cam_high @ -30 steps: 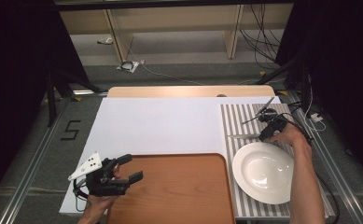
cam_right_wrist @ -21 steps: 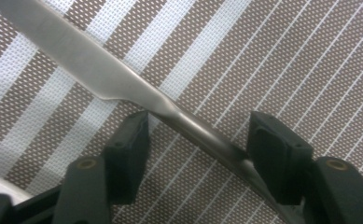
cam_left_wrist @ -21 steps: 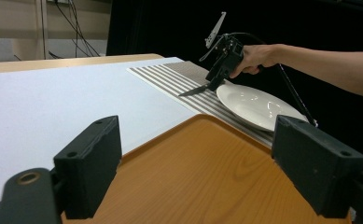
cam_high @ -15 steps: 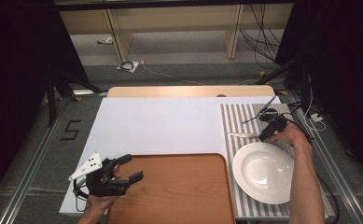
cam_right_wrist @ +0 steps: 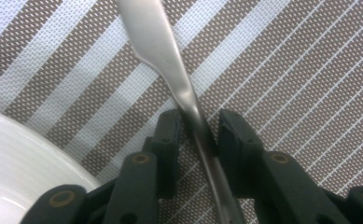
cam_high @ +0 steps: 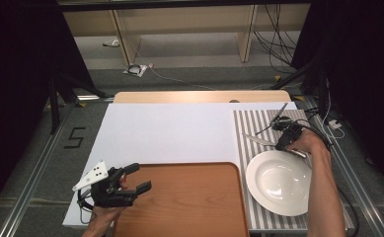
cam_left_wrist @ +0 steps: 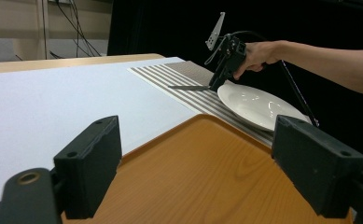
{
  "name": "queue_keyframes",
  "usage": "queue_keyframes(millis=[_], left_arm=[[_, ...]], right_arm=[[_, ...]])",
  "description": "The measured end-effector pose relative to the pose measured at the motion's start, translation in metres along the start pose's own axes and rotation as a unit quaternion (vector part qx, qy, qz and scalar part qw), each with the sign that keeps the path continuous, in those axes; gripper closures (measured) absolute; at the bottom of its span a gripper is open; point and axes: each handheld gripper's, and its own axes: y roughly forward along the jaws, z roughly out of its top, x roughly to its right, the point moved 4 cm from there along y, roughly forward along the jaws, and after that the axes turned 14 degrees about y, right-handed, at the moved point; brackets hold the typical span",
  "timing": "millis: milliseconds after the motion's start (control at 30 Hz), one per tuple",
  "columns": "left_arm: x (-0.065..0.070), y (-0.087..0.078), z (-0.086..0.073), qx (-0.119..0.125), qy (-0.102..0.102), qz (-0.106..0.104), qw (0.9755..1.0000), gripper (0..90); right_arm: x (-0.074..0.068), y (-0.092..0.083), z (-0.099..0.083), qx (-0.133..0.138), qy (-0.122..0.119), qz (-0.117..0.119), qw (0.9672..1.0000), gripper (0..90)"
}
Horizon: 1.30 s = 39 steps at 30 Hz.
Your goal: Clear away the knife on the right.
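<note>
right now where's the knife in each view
High view: knife right of centre on the striped mat, beyond the plate.
Left gripper view: upper middle, at the far gripper's tip.
Right gripper view: centre, running between the right gripper jaws.
Shared landmark: the white plate's rim.
</note>
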Motion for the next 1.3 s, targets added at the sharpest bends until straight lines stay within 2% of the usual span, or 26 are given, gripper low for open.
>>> queue_keyframes(millis=[133, 267, 367, 600, 733, 967, 1000, 1033, 1133, 1200, 1300], left_arm=[[0.000, -0.001, 0.001, 0.001, 0.001, 0.001, 1.0000, 16.0], [-0.001, -0.001, 0.001, 0.002, -0.002, 0.003, 1.0000, 16.0], [0.000, 0.000, 0.000, 0.001, 0.000, 0.002, 1.0000, 16.0], [-0.001, -0.001, 0.000, 0.000, 0.001, 0.002, 1.0000, 16.0], [-0.001, 0.000, 0.000, 0.000, 0.000, 0.002, 1.0000, 16.0], [-0.001, -0.001, 0.001, 0.001, 0.000, 0.003, 1.0000, 16.0], [-0.002, -0.001, 0.000, 0.001, 0.000, 0.003, 1.0000, 16.0], [-0.002, -0.001, 0.000, 0.001, 0.000, 0.003, 1.0000, 16.0], [-0.002, -0.001, 0.000, 0.002, -0.002, 0.004, 1.0000, 16.0], [-0.002, -0.001, 0.000, 0.001, 0.000, 0.003, 1.0000, 16.0], [-0.002, -0.001, 0.001, 0.001, -0.001, 0.003, 1.0000, 16.0]], right_arm=[[-0.002, -0.001, 0.000, -0.005, 0.000, 0.003, 1.0000, 73.2], [-0.005, 0.000, 0.000, -0.007, -0.016, 0.002, 0.9998, 79.4], [-0.006, -0.001, 0.000, -0.008, -0.014, 0.001, 0.9999, 79.6], [-0.009, -0.001, -0.001, -0.001, -0.033, -0.019, 0.9993, 80.1], [-0.011, -0.004, 0.001, 0.019, -0.036, -0.031, 0.9987, 80.2], [-0.014, -0.012, 0.006, 0.050, -0.031, -0.029, 0.9979, 80.3], [-0.014, -0.015, 0.008, 0.065, -0.033, -0.032, 0.9968, 80.3], [-0.014, -0.015, 0.008, 0.065, -0.033, -0.032, 0.9968, 80.3], [-0.016, -0.021, 0.011, 0.087, -0.034, -0.043, 0.9947, 80.9], [-0.017, -0.026, 0.013, 0.099, -0.038, -0.037, 0.9937, 80.9], [-0.019, -0.032, 0.017, 0.112, -0.044, -0.052, 0.9914, 81.0]])
